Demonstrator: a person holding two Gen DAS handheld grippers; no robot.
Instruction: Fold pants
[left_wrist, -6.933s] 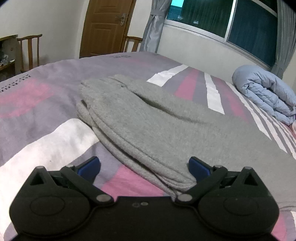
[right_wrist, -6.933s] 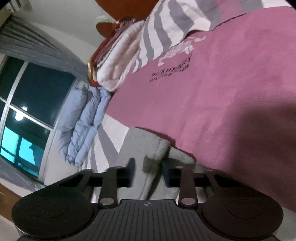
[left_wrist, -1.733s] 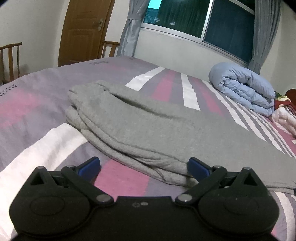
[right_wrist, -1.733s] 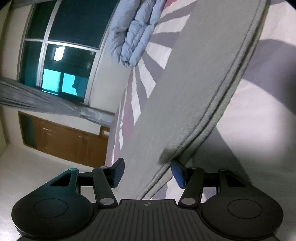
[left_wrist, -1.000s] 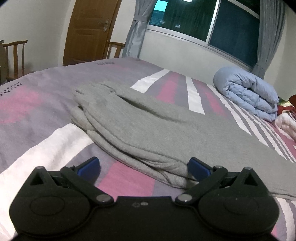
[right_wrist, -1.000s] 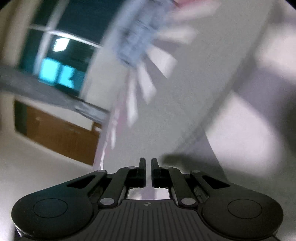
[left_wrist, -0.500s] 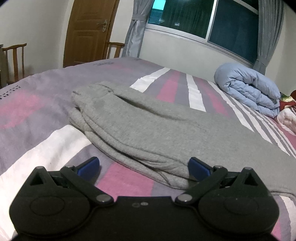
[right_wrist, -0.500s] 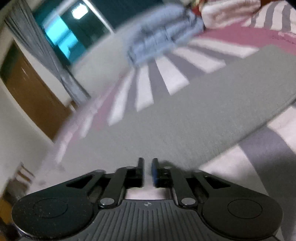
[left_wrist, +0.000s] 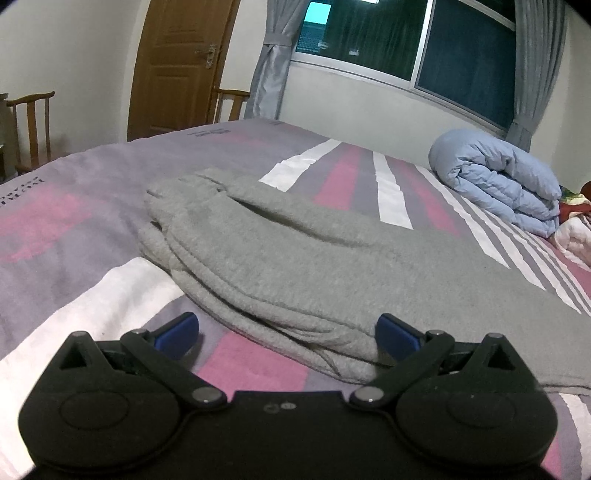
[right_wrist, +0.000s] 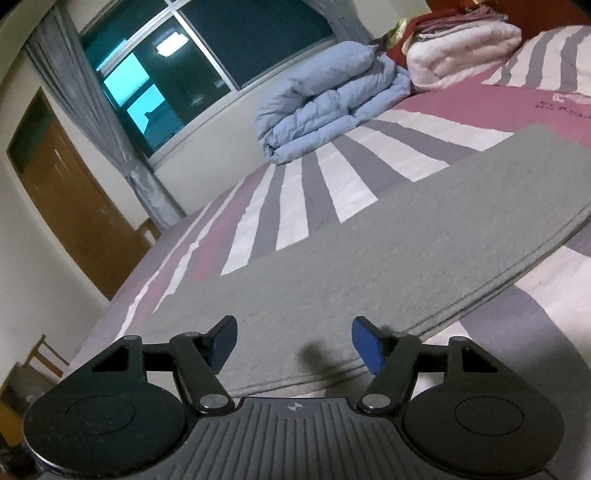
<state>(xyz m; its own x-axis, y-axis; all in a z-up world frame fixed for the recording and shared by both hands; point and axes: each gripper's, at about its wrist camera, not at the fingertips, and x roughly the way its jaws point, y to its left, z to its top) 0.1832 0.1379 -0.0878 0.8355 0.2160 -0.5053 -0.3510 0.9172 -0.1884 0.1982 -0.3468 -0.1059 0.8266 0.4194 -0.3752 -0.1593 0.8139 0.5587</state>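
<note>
Your left hand-held gripper is spread wide at the bunched end of the grey pants; your right hand-held gripper gapes wide over their flat legs; they lie on the striped bed.

Both wrist views low, close over pants; share duvet.

Striped bed, rolled blue duvet near the dark window. Brown door, wooden chair, white walls, grey curtains.
</note>
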